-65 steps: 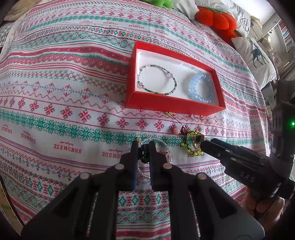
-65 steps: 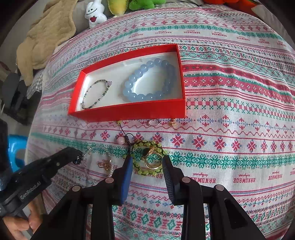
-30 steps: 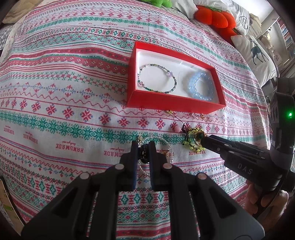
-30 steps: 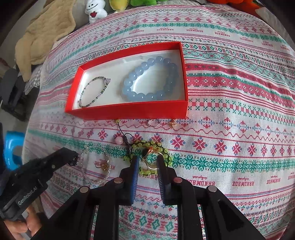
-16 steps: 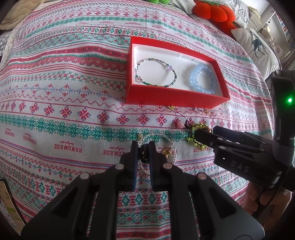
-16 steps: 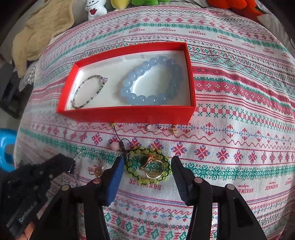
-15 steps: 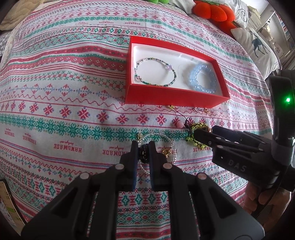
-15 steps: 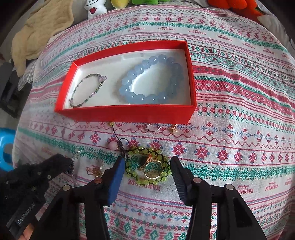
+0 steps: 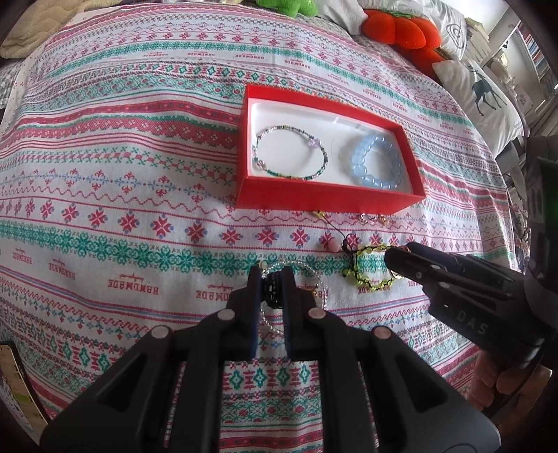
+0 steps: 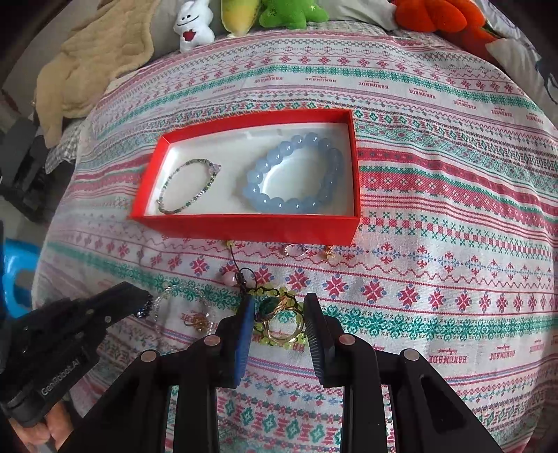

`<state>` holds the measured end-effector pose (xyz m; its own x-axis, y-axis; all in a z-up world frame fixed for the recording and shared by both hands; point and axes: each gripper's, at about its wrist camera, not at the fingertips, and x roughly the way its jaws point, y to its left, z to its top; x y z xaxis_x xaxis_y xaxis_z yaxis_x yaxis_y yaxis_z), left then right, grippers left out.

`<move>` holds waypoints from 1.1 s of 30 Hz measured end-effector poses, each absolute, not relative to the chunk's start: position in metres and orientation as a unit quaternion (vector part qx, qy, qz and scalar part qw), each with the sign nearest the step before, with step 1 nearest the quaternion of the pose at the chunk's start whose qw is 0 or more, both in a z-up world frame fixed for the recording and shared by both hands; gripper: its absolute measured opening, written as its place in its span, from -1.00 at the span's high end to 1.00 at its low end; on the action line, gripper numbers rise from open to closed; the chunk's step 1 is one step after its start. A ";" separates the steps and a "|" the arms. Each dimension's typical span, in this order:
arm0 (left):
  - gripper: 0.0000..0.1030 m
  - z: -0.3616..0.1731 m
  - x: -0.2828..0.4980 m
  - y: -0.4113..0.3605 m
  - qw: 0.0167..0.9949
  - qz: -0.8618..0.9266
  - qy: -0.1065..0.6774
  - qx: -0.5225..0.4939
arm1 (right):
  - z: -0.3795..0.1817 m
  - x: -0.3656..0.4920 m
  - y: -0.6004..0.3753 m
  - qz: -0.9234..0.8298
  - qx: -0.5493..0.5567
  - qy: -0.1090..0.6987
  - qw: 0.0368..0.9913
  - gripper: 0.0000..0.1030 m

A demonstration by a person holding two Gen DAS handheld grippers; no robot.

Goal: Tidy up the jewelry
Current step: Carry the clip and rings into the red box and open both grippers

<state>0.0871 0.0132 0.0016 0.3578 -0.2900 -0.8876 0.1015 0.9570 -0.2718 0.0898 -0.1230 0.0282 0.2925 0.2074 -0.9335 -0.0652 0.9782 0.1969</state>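
Note:
A red box [image 9: 324, 201] [image 10: 244, 226] on the patterned bedspread holds a thin beaded bracelet [image 9: 289, 156] [image 10: 188, 184] and a blue bead bracelet [image 9: 378, 162] [image 10: 296, 174]. My left gripper [image 9: 272, 278] [image 10: 144, 306] is shut on a small dark beaded piece [image 9: 272, 289], over a clear bead bracelet [image 9: 314, 278] [image 10: 174, 313]. My right gripper [image 10: 279, 313] [image 9: 392, 259] is open, its jaws astride gold rings [image 10: 282, 324] inside a yellow-green bead bracelet [image 9: 366, 275] [image 10: 275, 334].
Small earrings [image 10: 307, 249] [image 9: 373, 219] and a pink bead on a black cord [image 10: 228, 277] lie just in front of the box. Plush toys [image 10: 244, 17] and a beige blanket [image 10: 90, 55] line the far edge; pillows [image 9: 481, 90] lie right.
My right gripper closed in on the rings, then opened wide and now stands lower around them. My left gripper stays shut in place.

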 end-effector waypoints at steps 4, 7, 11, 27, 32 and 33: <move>0.76 0.010 0.089 0.015 0.828 -0.121 0.540 -0.084 | 0.048 0.085 -0.128 0.092 0.071 0.572 0.812 0.43; 0.76 0.017 0.092 0.015 0.835 -0.122 0.530 -0.086 | 0.058 0.083 -0.135 0.093 0.083 0.562 0.818 0.43; 0.76 0.025 0.098 0.009 0.843 -0.127 0.515 -0.093 | 0.066 0.088 -0.144 0.090 0.093 0.548 0.826 0.43; 0.76 0.023 0.134 -0.016 0.874 -0.126 0.464 -0.067 | 0.058 0.125 -0.153 0.093 0.099 0.510 0.850 0.43; 0.76 0.015 0.143 -0.018 0.877 -0.120 0.462 -0.058 | 0.050 0.132 -0.154 0.099 0.105 0.513 0.846 0.43; 0.76 0.013 0.144 -0.018 0.876 -0.119 0.463 -0.058 | 0.049 0.133 -0.154 0.100 0.104 0.513 0.846 0.43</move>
